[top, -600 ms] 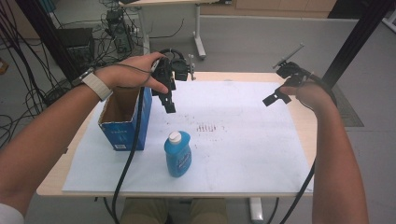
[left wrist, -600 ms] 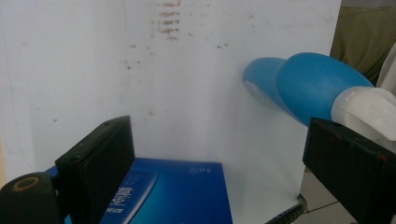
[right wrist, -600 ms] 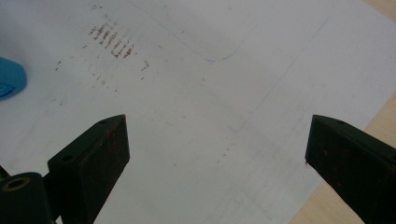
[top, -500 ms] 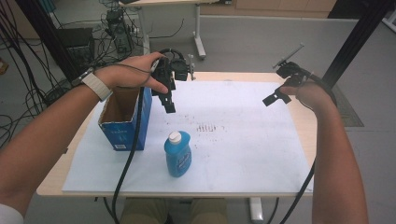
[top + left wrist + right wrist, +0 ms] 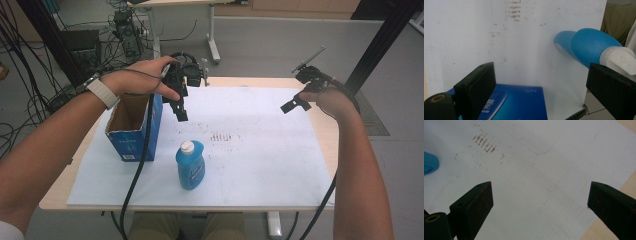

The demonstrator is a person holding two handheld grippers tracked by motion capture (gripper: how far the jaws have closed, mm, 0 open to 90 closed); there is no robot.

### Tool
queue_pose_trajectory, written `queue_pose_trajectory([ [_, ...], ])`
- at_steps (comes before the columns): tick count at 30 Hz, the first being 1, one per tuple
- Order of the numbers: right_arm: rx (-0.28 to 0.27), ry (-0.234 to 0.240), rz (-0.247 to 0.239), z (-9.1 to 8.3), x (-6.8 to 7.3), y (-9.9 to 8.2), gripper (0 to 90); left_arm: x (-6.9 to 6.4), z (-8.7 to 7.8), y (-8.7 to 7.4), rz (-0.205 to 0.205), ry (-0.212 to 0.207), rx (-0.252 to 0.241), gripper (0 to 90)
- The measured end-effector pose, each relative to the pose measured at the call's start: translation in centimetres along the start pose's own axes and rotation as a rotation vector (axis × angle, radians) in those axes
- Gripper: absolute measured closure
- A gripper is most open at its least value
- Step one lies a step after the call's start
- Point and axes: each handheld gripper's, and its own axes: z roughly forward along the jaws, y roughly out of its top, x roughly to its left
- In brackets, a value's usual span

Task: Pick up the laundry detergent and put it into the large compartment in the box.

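Currently my left gripper hovers above the blue bottle, fingers spread empty; my right gripper likewise open.

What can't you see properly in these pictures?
- Inside of the open blue cardboard box: in the high view its own walls hide the bottom.
- Label on the blue plastic bottle with the white cap: too small to read in the high view; in the left gripper view a black jaw covers part of the cap.
- Brown marks on the white paper sheet: too blurred to read.
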Motion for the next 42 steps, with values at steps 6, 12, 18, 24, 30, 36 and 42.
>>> queue_pose_trajectory([
  [6, -0.004, 0.002, 0.0, 0.0, 0.0, -0.1, 6.2, -0.1, 0.0, 0.0, -0.004, 0.0, -0.004, 9.3],
  [12, -0.001, 0.003, 0.001, 0.0, 0.0, -0.2, 6.2, -0.2, -0.1, 0.0, -0.009, 0.004, 0.002, 9.3],
  [18, -0.005, 0.003, -0.001, -0.1, 0.0, -0.3, 6.2, -0.3, -0.2, 0.0, -0.021, 0.003, 0.001, 9.4],
  [24, -0.009, 0.004, 0.003, -0.3, 0.0, -0.6, 6.2, -0.6, -0.5, -0.3, -0.054, 0.006, -0.019, 9.3],
  [30, -0.011, 0.001, 0.007, -0.5, 0.1, -0.9, 6.2, -0.9, -1.3, -0.2, -0.141, -0.017, -0.02, 8.7],
  [36, -0.013, 0.003, 0.005, -0.5, 0.2, -1.1, 6.2, -1.5, -1.7, 0.0, -0.224, 0.004, 0.004, 10.7],
  [42, -0.017, 0.007, -0.005, -0.4, 0.4, -1.0, 6.2, -1.7, -2.2, -0.6, -0.329, -0.001, -0.024, 10.2],
])
